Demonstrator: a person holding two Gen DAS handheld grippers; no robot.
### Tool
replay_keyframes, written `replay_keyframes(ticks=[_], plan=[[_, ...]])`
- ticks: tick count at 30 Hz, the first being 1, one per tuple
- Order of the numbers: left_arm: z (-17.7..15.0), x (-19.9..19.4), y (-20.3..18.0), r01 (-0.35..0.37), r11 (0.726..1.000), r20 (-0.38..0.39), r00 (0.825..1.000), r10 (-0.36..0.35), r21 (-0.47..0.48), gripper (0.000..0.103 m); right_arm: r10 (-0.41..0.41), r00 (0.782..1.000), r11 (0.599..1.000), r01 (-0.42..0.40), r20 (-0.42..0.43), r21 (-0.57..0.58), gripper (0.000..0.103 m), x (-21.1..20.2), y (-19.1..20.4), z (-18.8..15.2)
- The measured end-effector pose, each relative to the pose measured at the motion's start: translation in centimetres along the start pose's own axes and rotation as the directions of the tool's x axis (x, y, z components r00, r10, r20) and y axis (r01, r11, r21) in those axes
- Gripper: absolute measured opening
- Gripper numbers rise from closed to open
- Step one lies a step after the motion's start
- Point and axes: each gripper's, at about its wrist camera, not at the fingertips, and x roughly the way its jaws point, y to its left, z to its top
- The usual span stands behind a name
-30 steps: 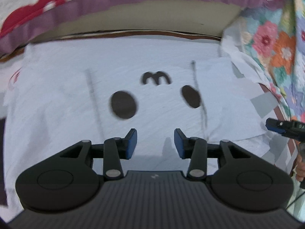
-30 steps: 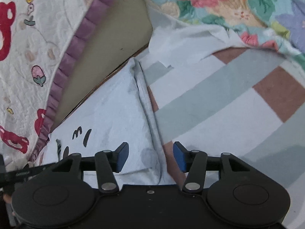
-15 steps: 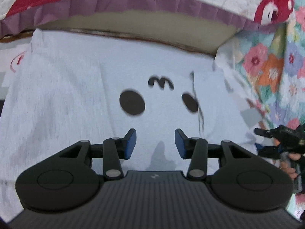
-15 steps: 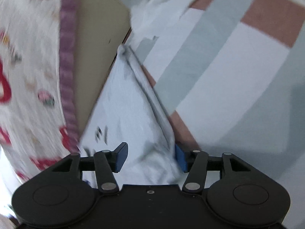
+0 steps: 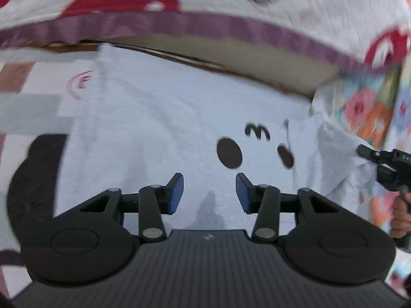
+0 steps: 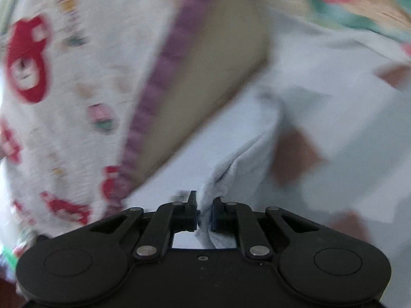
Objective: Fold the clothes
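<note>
A pale blue garment (image 5: 159,118) with a black face print lies spread on the bed. My left gripper (image 5: 209,192) hovers over its near part, open, nothing between its blue pads. At the right edge of the left wrist view, the right gripper (image 5: 370,154) lifts the garment's right edge into a raised fold. In the right wrist view my right gripper (image 6: 204,213) is closing, its jaws pinching a bunched fold of the pale blue garment (image 6: 231,174).
A white quilt with red prints and a purple border (image 5: 205,25) hangs over the bed's far side. A floral blanket (image 5: 367,107) lies at the right. The striped sheet (image 5: 28,107) shows at the left, with a dark cloth (image 5: 33,174) near it.
My right gripper closed on the garment's right edge and lifted it. The left gripper slid left across the garment, still open.
</note>
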Motion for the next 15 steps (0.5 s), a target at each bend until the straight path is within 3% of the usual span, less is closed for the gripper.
replay_keyframes(ticks=[3,6,9,12,15], plan=[[0.4,-2.1,2.7,-0.014,0.998,0.039,0.999,0.016,-0.067,0.044,0.101,0.989,0.985,-0.115,-0.112,-0.126,0.013,4.5,5.9,0.4],[0.3,-3.1,5.5,0.016,0.984,0.127,0.992,0.007,-0.177,0.044,0.178,0.943,0.938,-0.249,-0.28,-0.242,0.012,10.3,12.1,-1.0],[-0.2,-2.7,8.7,0.092,0.936,0.168,0.985,-0.036,-0.34,0.044,0.164,0.877,0.891,-0.329,-0.452,-0.314,0.012,16.6,16.6,-4.8],[-0.5,-1.7,11.0,0.121,0.904,0.179,0.982,-0.051,-0.409,0.044,0.069,0.82,0.872,-0.326,-0.568,-0.365,0.012,22.7,16.9,-9.7],[-0.5,-1.1,12.8,0.12,0.887,0.175,0.984,-0.045,-0.446,0.044,0.021,0.798,0.872,-0.31,-0.603,-0.38,0.012,25.9,16.0,-12.7]])
